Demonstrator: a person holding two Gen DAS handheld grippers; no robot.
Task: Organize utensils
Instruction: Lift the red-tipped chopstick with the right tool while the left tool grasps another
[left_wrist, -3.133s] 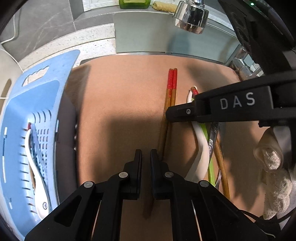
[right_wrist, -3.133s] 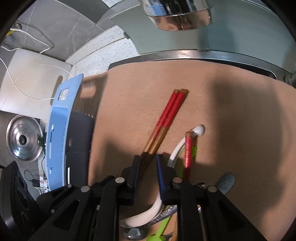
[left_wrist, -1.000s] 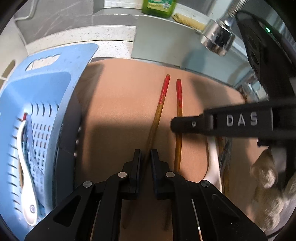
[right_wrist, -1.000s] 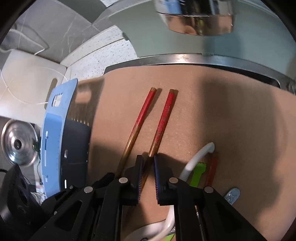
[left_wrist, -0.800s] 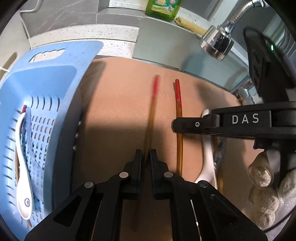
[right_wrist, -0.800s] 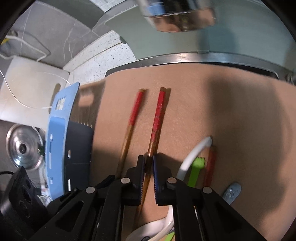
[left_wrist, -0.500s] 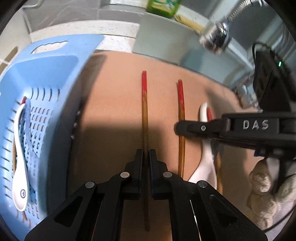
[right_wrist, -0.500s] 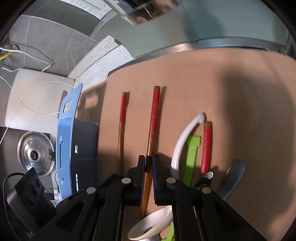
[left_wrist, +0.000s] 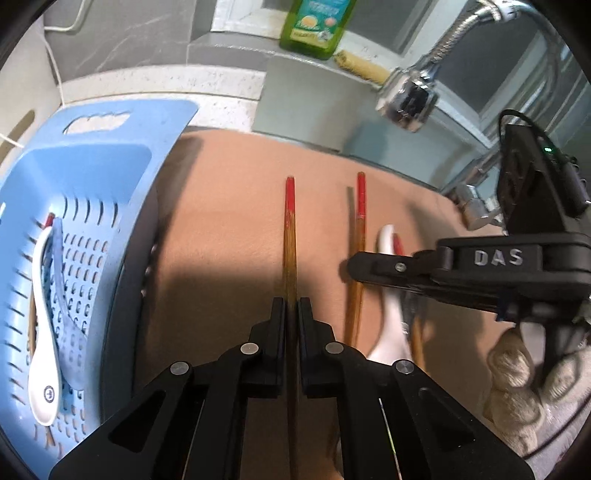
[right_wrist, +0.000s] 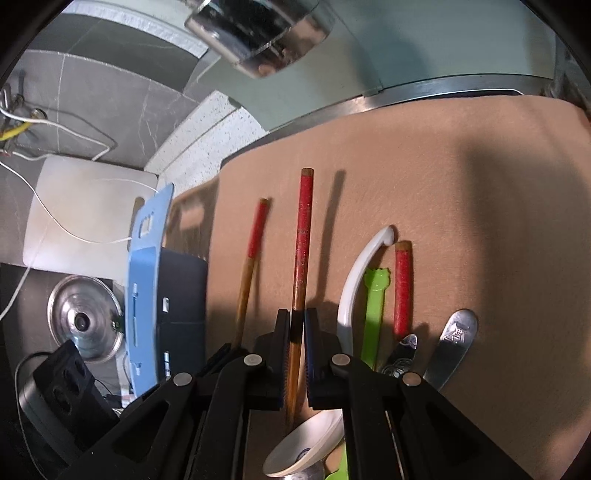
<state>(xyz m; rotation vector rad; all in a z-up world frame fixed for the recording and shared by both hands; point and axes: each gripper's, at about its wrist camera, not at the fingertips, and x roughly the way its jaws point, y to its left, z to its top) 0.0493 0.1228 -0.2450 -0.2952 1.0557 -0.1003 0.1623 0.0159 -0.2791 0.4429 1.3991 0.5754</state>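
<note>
Both tongs are fully closed, one chopstick each. The left gripper (left_wrist: 291, 314) pinches a red-tipped wooden chopstick (left_wrist: 289, 236) along its brown shaft; the stick runs straight ahead between the black pads, red end pointing away, over the tan mat (left_wrist: 221, 240). The right gripper (right_wrist: 296, 325) clamps a second red-tipped wooden chopstick (right_wrist: 303, 236) the same way, roughly parallel to the first and a little apart. Just right of it on the mat lie a white ceramic soup spoon (right_wrist: 354, 280), a green plastic utensil handle (right_wrist: 373, 310), another red-ended stick (right_wrist: 402, 284) and a metal spoon handle (right_wrist: 454, 339). The perforated light-blue plastic basket (left_wrist: 110, 177) at the mat's left edge holds a white spoon (left_wrist: 42, 332). A chrome faucet head (left_wrist: 410, 99) hangs beyond.
</note>
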